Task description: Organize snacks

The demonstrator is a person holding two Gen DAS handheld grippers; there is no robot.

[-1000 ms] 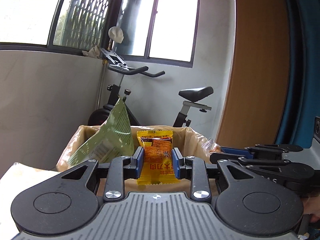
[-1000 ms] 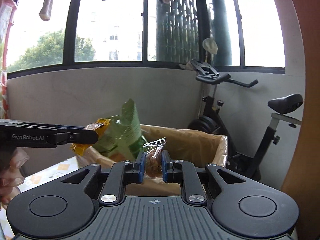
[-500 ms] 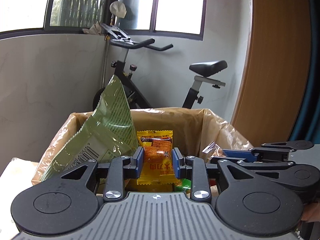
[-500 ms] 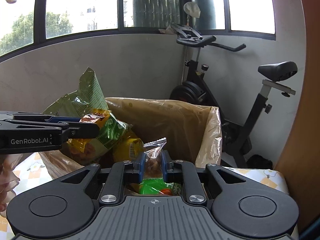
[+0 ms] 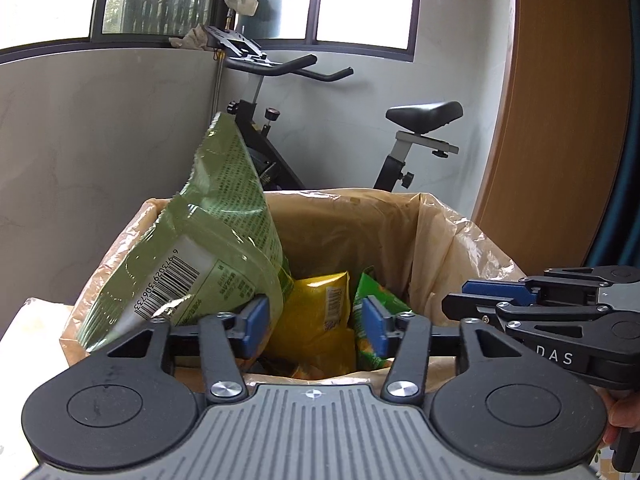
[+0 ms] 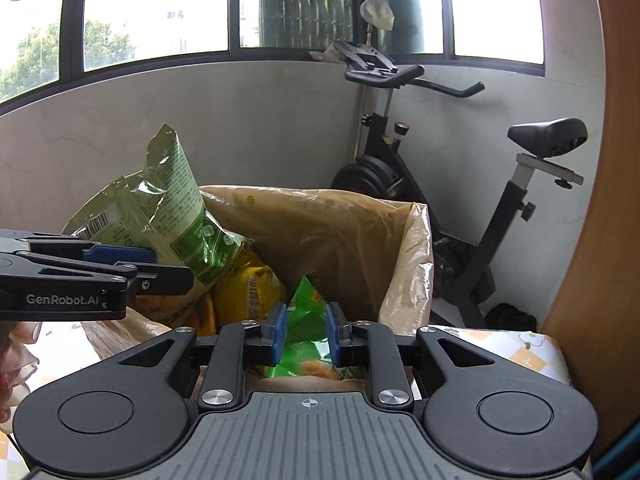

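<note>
In the left wrist view, the left hand-held gripper [image 5: 314, 326] stands wide apart and holds nothing at lower centre, above a plastic-lined box [image 5: 436, 236] holding a tall green snack bag [image 5: 208, 240], a yellow snack pack [image 5: 316, 312] and a bright green packet [image 5: 372, 300]; the right hand-held gripper [image 5: 472, 300] shows at right. In the right wrist view, the right hand-held gripper [image 6: 306, 334] is parted with nothing gripped, the bright green packet [image 6: 308, 308] lying in the box [image 6: 320, 232] behind its blue pads, while the left hand-held gripper [image 6: 152, 268] reaches in from the left edge beside the tall green snack bag [image 6: 168, 208].

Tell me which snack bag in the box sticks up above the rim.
The big pale green bag with the barcode, leaning at the left side of the box. The yellow bag and bright green bag sit below the rim.
</note>
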